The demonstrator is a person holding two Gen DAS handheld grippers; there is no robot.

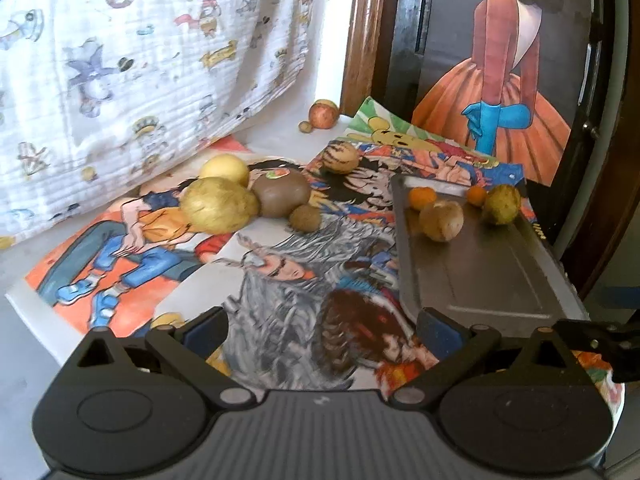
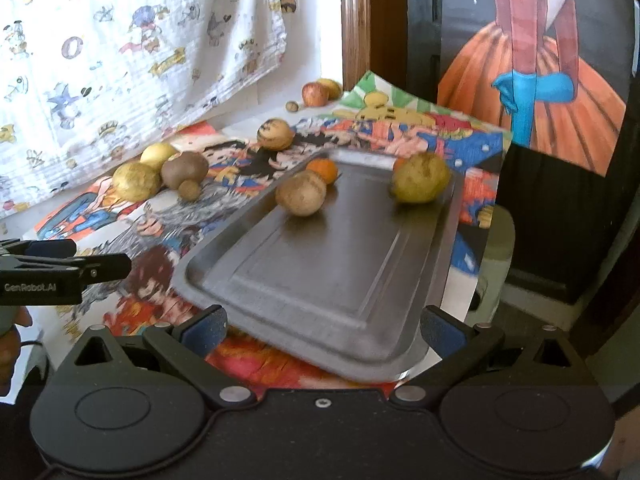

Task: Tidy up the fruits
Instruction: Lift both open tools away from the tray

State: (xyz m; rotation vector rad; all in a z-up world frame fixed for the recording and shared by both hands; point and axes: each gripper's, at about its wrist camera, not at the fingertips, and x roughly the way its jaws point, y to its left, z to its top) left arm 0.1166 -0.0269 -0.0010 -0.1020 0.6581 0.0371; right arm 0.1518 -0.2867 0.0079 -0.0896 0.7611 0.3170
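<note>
Four fruits sit on the grey metal tray [image 2: 320,280], all at its far end: a tan round fruit [image 2: 301,193] touching a small orange one [image 2: 324,170] behind it, a yellow-green fruit [image 2: 421,178] near the far right rim, and a second small orange fruit [image 1: 477,195] just beside that one, mostly hidden behind it in my right view. Rest of the tray floor is bare. My left gripper [image 1: 322,330] is spread wide, nothing between the blue pads, hovering over the cartoon-print poster [image 1: 280,264] just beside the tray's near left corner. My right gripper [image 2: 322,326] is also spread wide and holding nothing, hanging over the tray's near edge; can't tell whether the pads touch the rim. Loose fruit is still off the tray on the poster to the left: a large yellow-green fruit [image 1: 218,205], a pale yellow one [image 1: 225,169] behind it, a brown one with a sticker [image 1: 281,196] touching the big one, and a small brown round one [image 1: 305,218] in front of that. A striped tan fruit [image 1: 341,157] sits alone nearer the tray's far corner. Well back by the wooden door frame [image 1: 360,36]: a red apple [image 1: 323,115], a yellowish fruit [image 2: 329,87] tucked behind it, and a tiny brown one [image 1: 306,126] beside it. A printed cloth [image 1: 140,60] hangs behind the left pile. Part of the left gripper shows at the left edge of my right view.
</note>
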